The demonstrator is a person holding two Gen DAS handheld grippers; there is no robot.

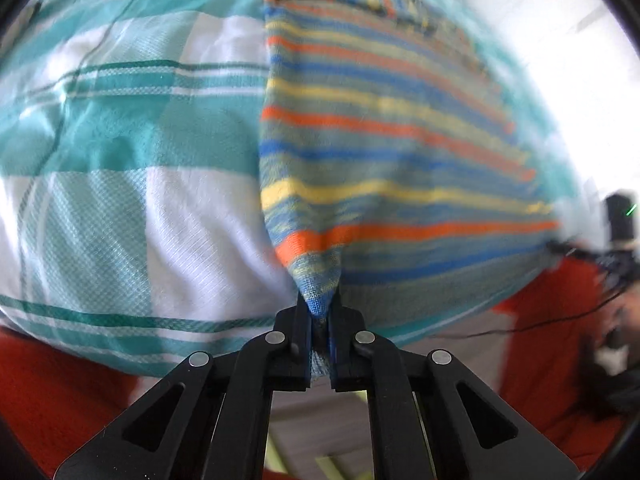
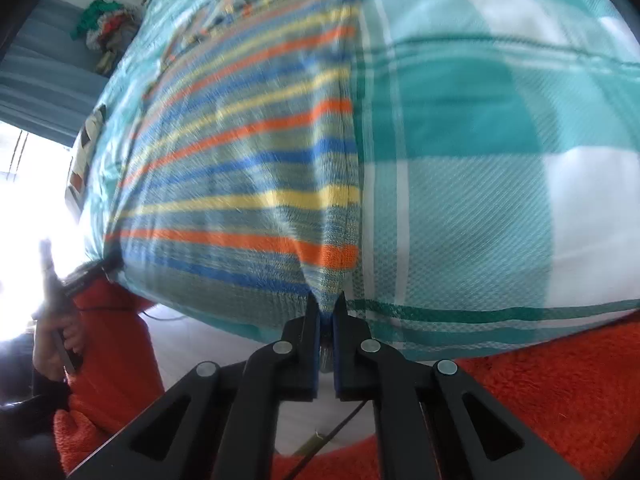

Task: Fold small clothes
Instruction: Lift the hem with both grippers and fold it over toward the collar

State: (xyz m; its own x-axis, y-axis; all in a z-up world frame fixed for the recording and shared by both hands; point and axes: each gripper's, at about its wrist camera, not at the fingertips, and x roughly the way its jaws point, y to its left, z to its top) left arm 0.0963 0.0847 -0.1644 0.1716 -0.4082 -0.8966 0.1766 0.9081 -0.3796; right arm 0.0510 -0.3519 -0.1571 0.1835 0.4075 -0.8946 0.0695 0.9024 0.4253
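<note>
Striped knit, soft and light: the small garment lies on the teal-checked bed cover. Our left gripper and right gripper have their fingers pinched tight on its near corners; we judge it limp, best held at corners.

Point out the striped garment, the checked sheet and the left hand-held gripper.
Striped garment (image 1: 380,152): left wrist view, on its striped middle.
Checked sheet (image 1: 132,152): left wrist view, on a teal band left of the garment.
Left hand-held gripper (image 1: 320,316): left wrist view, between its fingertips, shut on the garment's corner.
</note>
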